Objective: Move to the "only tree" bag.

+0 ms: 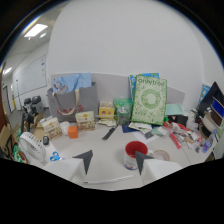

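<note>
One green "only tree" bag (pixel 149 100); one red mug (pixel 135 153); one orange cube (pixel 73 132)

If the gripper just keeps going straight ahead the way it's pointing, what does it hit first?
Probably the dark flat piece lying on the table just beyond the open gripper; the red mug stands by one finger. Depth is unclear.

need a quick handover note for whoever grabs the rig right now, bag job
Claw: open, holding nothing, hovering over the near part of the table.
The green "only tree" bag stands upright at the back, against the partition, beyond the fingers and a little right.
A red mug sits just ahead of the right finger.
Done: nothing yet; bag not reached.
Left: go forward past the mug to the bag.
</note>
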A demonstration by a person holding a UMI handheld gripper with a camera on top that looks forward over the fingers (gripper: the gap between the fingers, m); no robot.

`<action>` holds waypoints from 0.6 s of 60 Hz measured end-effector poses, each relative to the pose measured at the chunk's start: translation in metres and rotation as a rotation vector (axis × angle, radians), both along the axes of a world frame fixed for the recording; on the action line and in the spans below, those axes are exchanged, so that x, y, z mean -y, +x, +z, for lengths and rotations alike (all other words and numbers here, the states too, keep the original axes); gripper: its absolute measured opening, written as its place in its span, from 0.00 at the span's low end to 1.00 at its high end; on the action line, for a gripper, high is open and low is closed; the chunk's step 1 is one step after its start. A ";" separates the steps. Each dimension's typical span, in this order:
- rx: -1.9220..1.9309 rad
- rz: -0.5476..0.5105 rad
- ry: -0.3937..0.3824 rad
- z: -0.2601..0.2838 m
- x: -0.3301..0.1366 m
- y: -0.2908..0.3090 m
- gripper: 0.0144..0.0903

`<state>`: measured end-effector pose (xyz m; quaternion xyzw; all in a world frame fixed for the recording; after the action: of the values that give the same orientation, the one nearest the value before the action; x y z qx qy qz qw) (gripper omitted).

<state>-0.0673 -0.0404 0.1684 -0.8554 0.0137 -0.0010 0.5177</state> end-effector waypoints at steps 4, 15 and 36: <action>0.003 -0.005 -0.005 -0.001 -0.001 0.010 0.92; 0.022 -0.037 -0.022 -0.006 -0.002 0.053 0.92; 0.040 -0.097 -0.028 -0.003 -0.045 0.151 0.92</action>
<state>0.0838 0.0042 0.1657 -0.8608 0.0449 -0.0436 0.5050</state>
